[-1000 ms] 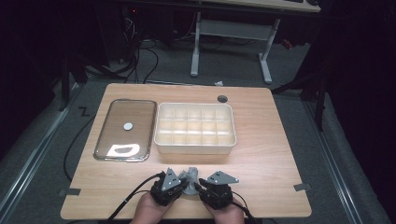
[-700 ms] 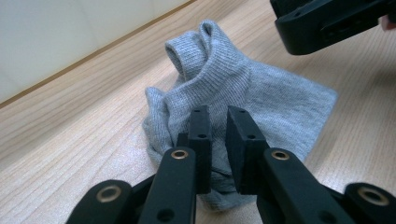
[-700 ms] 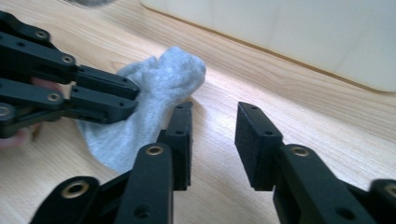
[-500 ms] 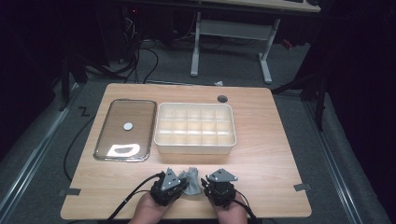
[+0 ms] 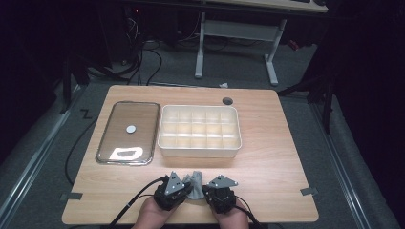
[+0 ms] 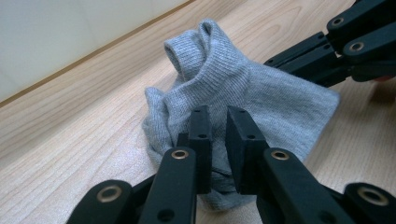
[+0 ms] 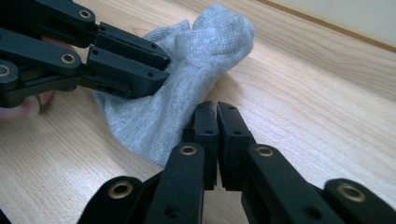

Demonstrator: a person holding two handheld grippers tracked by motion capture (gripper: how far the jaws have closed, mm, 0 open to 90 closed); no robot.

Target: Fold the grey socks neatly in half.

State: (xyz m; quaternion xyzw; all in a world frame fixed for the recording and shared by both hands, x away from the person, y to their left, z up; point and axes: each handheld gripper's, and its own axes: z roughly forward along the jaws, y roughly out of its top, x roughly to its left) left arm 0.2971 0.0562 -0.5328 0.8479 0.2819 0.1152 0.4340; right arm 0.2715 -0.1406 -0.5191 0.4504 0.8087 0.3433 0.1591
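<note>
A grey sock [image 5: 195, 182] lies crumpled on the wooden table [image 5: 277, 157] near its front edge, between my two grippers. My left gripper [image 5: 186, 189] comes at it from the left. In the left gripper view its jaws [image 6: 219, 122] are nearly together, with a fold of the sock [image 6: 261, 98] pinched between them. My right gripper [image 5: 205, 190] meets the sock from the right. Its jaws have just been closing and now stand pressed together [image 7: 217, 109] at the sock's [image 7: 187, 60] edge. I cannot tell whether any cloth is caught between them.
A cream tray with several compartments [image 5: 199, 151] stands in the middle of the table. A clear lid with a small round knob [image 5: 128, 133] lies to its left. A dark round hole [image 5: 228, 100] sits near the far edge. The person's hands reach over the front edge.
The right gripper has edged slightly towards the sock. The left gripper and the sock have stayed put.
</note>
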